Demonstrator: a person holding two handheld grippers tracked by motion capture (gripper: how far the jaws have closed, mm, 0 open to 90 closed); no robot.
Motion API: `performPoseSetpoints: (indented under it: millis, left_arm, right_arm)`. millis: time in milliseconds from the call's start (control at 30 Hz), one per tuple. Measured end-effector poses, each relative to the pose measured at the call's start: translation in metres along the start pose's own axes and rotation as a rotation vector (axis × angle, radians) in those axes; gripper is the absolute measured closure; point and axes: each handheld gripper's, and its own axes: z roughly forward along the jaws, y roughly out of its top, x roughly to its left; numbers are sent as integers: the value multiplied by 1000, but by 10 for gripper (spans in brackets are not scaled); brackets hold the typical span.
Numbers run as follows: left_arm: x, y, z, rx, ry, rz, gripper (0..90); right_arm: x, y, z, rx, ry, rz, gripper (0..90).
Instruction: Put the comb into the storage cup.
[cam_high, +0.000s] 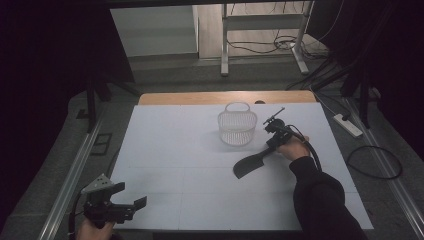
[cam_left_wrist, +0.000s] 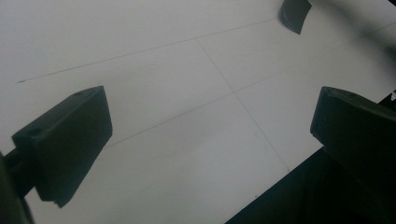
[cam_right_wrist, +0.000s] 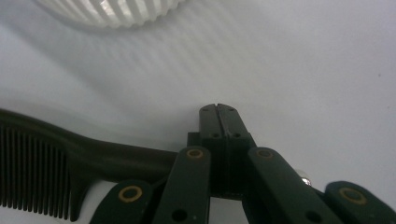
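Note:
A black comb (cam_high: 250, 165) lies on the white table sheet (cam_high: 175, 165), its handle pointing toward my right gripper (cam_high: 272, 146). In the right gripper view the comb (cam_right_wrist: 42, 172) has its teeth at the left. Its handle runs behind the linkage of my right gripper (cam_right_wrist: 217, 112), whose jaws are pressed together; I cannot see contact with the handle. A white slotted basket (cam_high: 237, 127) stands just left of that gripper, and its ribbed wall (cam_right_wrist: 112, 9) is close ahead. My left gripper (cam_high: 129, 196) hovers open at the table's near left corner. Between its fingers (cam_left_wrist: 70, 144) is only sheet.
The comb's far end (cam_left_wrist: 294, 14) shows at the top of the left gripper view. The table's dark front edge (cam_left_wrist: 280, 200) lies close below the left gripper. A wooden table edge (cam_high: 225, 97) borders the back, with cables and a power strip (cam_high: 347, 125) on the floor to the right.

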Motion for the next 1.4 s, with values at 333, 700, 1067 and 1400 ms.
performPoseSetpoints:
  millis: [333, 700, 1067, 1400]
  left_arm:
    - [0, 0, 0, -1, 0, -3, 0]
    - [0, 0, 0, -2, -1, -2, 0]
    - [0, 0, 0, -2, -1, 0, 0]
    - [0, 1, 0, -2, -2, 3, 0]
  right_arm:
    - [1, -12, -6, 13, 13, -15, 894]
    - [-3, -31, -14, 20, 29, 9, 894]
    - [-3, -52, -23, 15, 36, 18, 894]
    - [2, -74, -33, 20, 35, 21, 894]
